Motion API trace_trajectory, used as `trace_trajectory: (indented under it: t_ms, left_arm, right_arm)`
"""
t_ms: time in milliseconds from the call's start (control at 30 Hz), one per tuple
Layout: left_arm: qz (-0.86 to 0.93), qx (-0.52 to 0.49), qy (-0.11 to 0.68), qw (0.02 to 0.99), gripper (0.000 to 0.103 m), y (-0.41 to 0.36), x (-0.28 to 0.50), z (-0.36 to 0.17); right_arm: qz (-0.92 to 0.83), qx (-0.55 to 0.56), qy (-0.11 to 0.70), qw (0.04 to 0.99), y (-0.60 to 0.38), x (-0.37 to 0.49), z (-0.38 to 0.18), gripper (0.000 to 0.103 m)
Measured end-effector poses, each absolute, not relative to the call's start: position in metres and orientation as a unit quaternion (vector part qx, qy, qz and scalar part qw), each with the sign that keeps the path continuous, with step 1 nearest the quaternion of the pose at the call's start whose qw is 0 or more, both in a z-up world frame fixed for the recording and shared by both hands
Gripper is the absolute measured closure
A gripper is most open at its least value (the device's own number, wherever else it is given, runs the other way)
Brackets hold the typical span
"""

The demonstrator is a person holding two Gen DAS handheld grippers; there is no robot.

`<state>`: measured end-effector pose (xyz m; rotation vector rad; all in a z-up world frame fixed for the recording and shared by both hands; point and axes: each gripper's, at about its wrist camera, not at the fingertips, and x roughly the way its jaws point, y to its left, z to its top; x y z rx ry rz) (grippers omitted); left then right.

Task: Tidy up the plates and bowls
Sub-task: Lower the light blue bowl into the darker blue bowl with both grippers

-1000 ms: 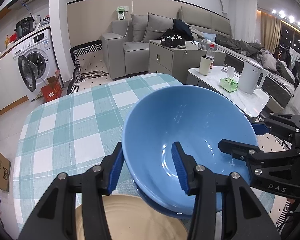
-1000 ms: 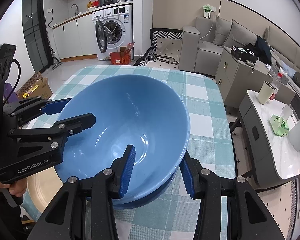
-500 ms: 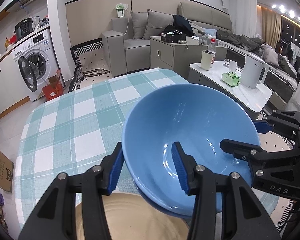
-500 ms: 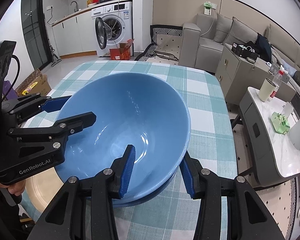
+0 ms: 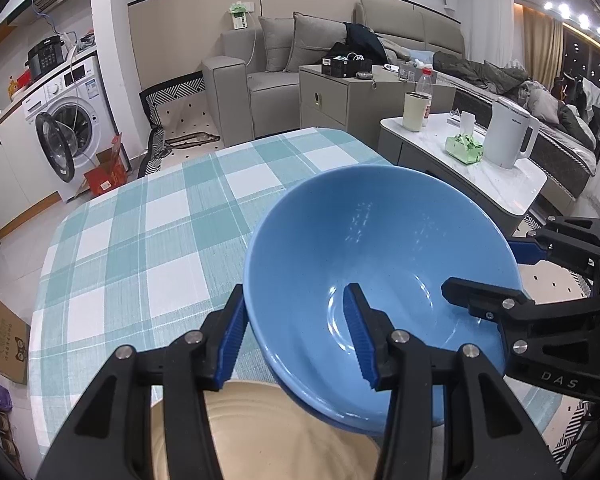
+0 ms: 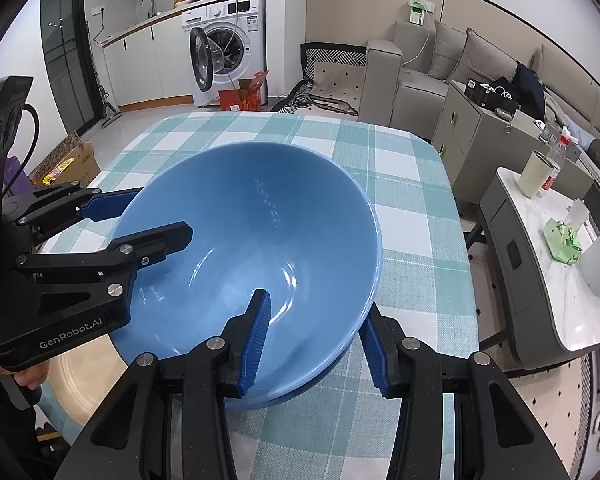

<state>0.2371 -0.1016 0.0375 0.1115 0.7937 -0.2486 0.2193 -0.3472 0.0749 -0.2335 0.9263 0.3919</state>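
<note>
A table [image 5: 132, 240] draped in a teal-and-white checked cloth is seen filling most of both views. On it, at the near edge, a beige plate [image 5: 284, 432] is laid flat. A large blue bowl [image 5: 380, 272] is held tilted, its lower edge lying over the far rim of the plate; a second blue rim is seen just under it, though whether that is another bowl cannot be told.

The bowl is gripped from two sides at once. The left gripper [image 5: 296, 340] is clamped over the near wall of the bowl, one blue pad set inside and the other pressed against the outside. The right gripper [image 6: 312, 340] is closed on the opposite wall in the same way, one pad inside the bowl, one outside. Each gripper is seen from the other's camera, reaching in over the rim.

In the right wrist view, fingers [image 6: 28, 378] of a hand are glimpsed at the lower left, wrapped around the left gripper's handle.
</note>
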Motion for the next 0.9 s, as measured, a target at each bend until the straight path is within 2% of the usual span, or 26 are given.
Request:
trace_trajectory:
  t_ms: [900]
  left_arm:
    - [-0.120, 0.061, 0.403, 0.905, 0.056, -0.103, 0.238, 0.023]
  right_arm:
    - [0.178, -0.145, 0.441, 0.868, -0.336, 0.213, 0.066, 0.057]
